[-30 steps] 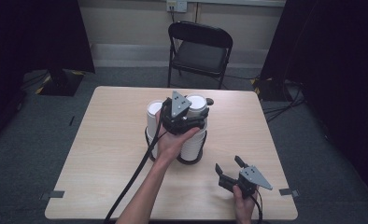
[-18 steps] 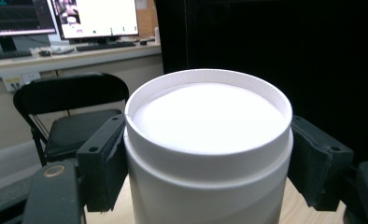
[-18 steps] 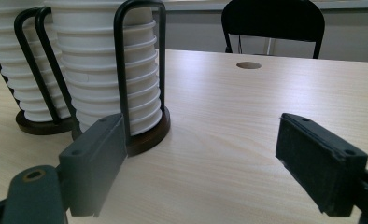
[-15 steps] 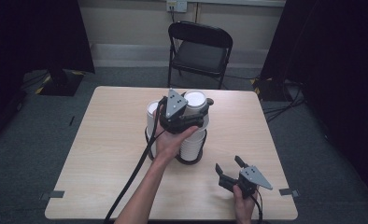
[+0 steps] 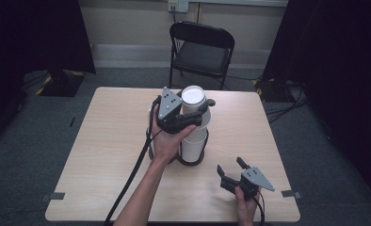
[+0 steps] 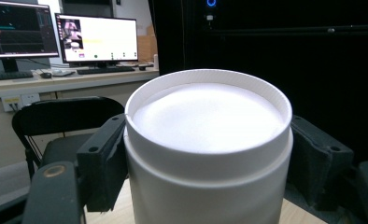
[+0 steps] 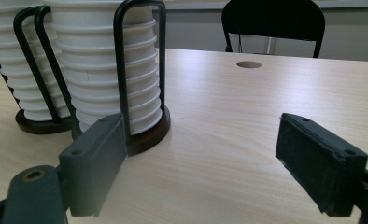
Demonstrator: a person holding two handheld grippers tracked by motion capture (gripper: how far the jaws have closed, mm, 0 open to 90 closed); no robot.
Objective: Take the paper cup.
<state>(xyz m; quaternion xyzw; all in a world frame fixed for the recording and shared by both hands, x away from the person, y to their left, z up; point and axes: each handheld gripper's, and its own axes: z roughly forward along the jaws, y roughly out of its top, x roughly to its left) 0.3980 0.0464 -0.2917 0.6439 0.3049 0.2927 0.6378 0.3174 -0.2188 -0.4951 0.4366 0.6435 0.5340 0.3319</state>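
An upside-down white paper cup (image 5: 193, 96) (image 6: 205, 121) is held over a stack of white cups (image 5: 194, 143) (image 7: 112, 70) that stands in a black wire holder (image 7: 121, 60) on a dark round base. My left gripper (image 5: 194, 112) (image 6: 205, 172) is shut on that cup, its pads (image 6: 102, 163) pressing both sides. A second stack of cups (image 7: 14, 60) stands in its own holder just beyond. My right gripper (image 5: 230, 165) (image 7: 203, 149) rests open near the table's front right corner, nothing between its jaws.
The pale wooden table (image 5: 103, 155) has a round cable hole (image 7: 248, 64) near its far edge. A black folding chair (image 5: 202, 52) stands behind the table. Monitors (image 6: 98, 39) sit on a desk farther back. Black curtains hang at both sides.
My left gripper has shifted slightly left and lifted the top cup a little above the stack. The right gripper has stayed put.
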